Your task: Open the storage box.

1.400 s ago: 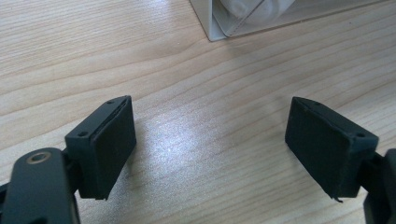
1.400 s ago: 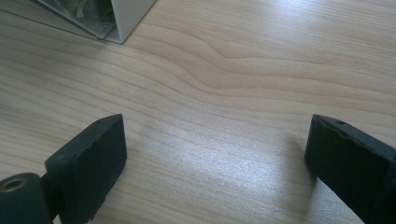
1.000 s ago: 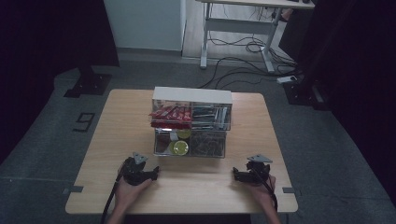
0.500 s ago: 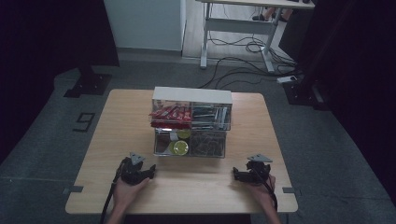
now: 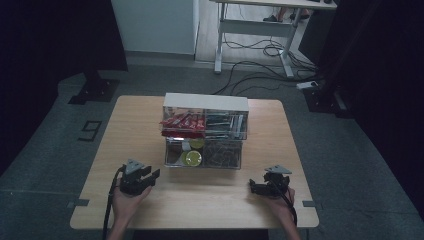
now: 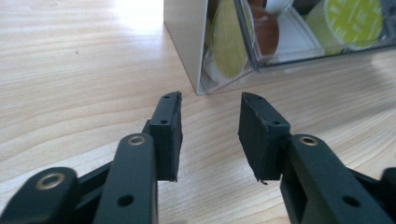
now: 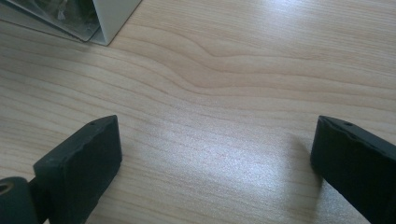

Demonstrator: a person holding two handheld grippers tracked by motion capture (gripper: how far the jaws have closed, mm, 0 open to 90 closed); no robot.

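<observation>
2 tiers make up the clear drawer box [image 5: 205,131] at the tabletop's [image 5: 135,120] centre, at 12 o'clock from both grippers. No lettering on its lime-lidded cups [image 5: 192,158] or red packets [image 5: 183,121] is readable. Left gripper [image 5: 149,176] jaws have just been closing, narrow, holding nothing; right gripper [image 5: 255,188] jaws wide, empty. Pale wood grain; grey floor, cables [image 5: 250,50].

We hold the left gripper [image 5: 148,176] in our left hand [image 5: 125,201]; its jaws have just been closing and have nothing between them. Our right gripper [image 5: 256,187] rests low, its jaws standing wide apart.
</observation>
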